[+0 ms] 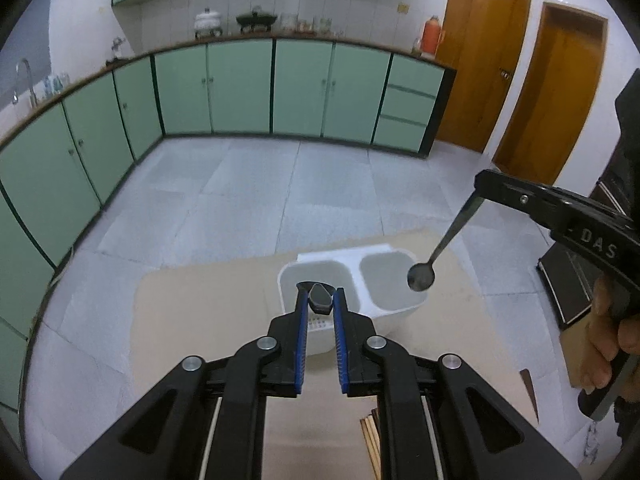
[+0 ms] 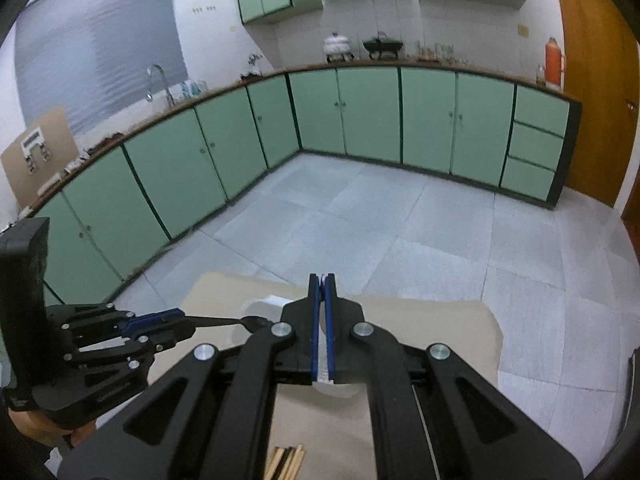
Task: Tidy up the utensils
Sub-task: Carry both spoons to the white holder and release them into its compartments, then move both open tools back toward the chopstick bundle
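A white two-compartment utensil holder (image 1: 392, 312) stands on a cardboard sheet (image 1: 208, 320). My left gripper (image 1: 321, 294) is shut on the dark handle of a utensil (image 1: 320, 298) over the holder's left compartment. My right gripper (image 1: 480, 184) is shut on a metal spoon (image 1: 421, 277) that hangs bowl-down above the right compartment. In the right wrist view my right gripper (image 2: 322, 280) is shut with the spoon mostly hidden, and the left gripper (image 2: 188, 322) holds its utensil (image 2: 256, 322) at the left. The holder (image 2: 276, 304) is mostly hidden there.
A bundle of wooden chopsticks (image 2: 286, 464) lies on the cardboard near me, also seen in the left wrist view (image 1: 370, 436). Green cabinets (image 1: 240, 88) line the far walls. Brown doors (image 1: 560, 92) stand at the right. A dark object (image 1: 568, 288) sits on the floor at right.
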The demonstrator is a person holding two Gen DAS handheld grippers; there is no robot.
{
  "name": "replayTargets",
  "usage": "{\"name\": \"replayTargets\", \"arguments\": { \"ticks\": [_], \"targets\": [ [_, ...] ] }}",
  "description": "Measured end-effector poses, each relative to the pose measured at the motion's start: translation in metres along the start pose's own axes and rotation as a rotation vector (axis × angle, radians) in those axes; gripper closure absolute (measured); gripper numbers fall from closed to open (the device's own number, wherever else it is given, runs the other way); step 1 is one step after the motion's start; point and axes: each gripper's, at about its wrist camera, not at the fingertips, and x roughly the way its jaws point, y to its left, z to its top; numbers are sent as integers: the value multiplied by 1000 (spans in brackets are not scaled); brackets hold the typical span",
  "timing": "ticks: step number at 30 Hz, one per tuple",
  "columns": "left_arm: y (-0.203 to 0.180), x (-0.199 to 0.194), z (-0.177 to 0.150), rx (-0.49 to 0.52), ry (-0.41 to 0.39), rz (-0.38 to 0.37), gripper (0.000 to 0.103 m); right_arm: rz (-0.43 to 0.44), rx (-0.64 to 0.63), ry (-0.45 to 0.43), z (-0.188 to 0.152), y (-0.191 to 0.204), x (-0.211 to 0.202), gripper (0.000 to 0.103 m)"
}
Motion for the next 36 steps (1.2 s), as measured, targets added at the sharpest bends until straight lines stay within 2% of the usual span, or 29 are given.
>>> {"name": "replayTargets", "arguments": {
  "ticks": [5, 9, 12, 13, 15, 16, 18, 20, 21, 24, 27, 33, 36],
  "targets": [
    [4, 27, -12, -2, 35, 2, 90, -10, 21, 64, -17, -12, 36, 101],
    [9, 33, -18, -19, 46, 6, 90, -14, 35, 82, -29, -14, 41, 95],
    [10, 21, -21, -16, 30, 1, 87, -13, 35, 56, -30, -11, 27, 80],
    [11, 13, -22, -16, 18, 0, 85, -13, 31, 44, -32, -10, 19, 78],
    [13, -9, -25, -20, -18, 1, 72, -12, 26, 6, -39, -7, -5, 78],
    [13, -25, -30, -21, -44, -3, 69, -9, 25, -8, -44, -6, -16, 77],
    [13, -59, -45, -21, -106, -2, 56, -10, 18, -48, -60, -4, -44, 73],
    [13, -89, -62, -14, -164, 15, 47, -15, 5, -97, -87, 4, -79, 64],
    [12, -107, -76, -13, -198, 25, 41, -18, 0, -116, -104, 8, -95, 62],
    [12, -147, -125, -28, -265, 48, 29, -29, -7, -141, -150, 20, -127, 53],
    [11, -171, -171, -60, -291, 60, 17, -66, -31, -165, -212, 38, -156, 44],
    [-6, -186, -257, -78, -304, 55, 12, -90, -54, -131, -310, 69, -169, 41],
    [-18, -182, -293, -62, -290, 57, 12, -85, -56, -69, -349, 79, -157, 43]
  ]
}}
